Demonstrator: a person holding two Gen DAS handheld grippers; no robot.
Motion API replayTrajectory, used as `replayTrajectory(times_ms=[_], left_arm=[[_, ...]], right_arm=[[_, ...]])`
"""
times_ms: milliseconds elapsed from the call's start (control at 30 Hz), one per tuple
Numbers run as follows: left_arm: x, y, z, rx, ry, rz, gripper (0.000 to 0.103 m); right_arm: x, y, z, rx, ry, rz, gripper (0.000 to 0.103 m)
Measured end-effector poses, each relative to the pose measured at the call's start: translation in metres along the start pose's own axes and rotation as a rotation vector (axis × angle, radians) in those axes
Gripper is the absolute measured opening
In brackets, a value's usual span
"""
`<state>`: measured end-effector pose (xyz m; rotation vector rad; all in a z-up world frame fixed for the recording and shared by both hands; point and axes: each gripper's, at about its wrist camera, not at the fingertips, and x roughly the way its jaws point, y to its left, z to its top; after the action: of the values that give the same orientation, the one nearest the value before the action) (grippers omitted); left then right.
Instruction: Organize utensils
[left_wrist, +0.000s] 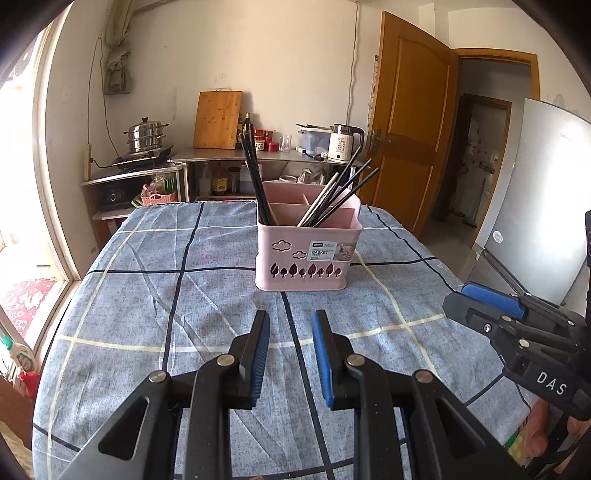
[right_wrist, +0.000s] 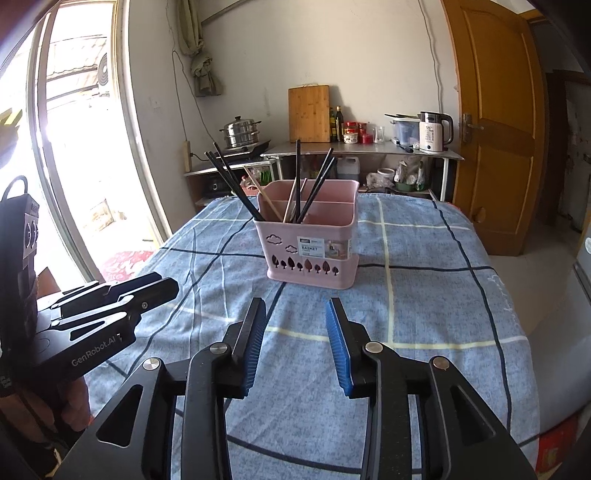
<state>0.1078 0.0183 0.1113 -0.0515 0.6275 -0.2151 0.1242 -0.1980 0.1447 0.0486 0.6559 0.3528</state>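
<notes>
Left wrist view: at bottom centre, the black left gripper (left_wrist: 290, 332) with blue ribbed pads stands parted and empty over a blue checked tablecloth (left_wrist: 147, 295). The matching right gripper (right_wrist: 295, 317), also parted, holds nothing. Mid-frame sits a pink plastic divided utensil basket (left_wrist: 306, 254) with dark and pale chopsticks (left_wrist: 255, 177) leaning inside (several compartments). No loose utensils show, so sorting looks nearly done.
</notes>
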Motion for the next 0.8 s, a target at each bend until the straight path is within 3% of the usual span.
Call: replayTrajectory(times_ms=[800], left_arm=[[-0.009,-0.009,-0.014,0.010,-0.003,0.011,0.024]], right_arm=[[-0.008,0.004,-0.012,0.000,-0.011,-0.010,0.036]])
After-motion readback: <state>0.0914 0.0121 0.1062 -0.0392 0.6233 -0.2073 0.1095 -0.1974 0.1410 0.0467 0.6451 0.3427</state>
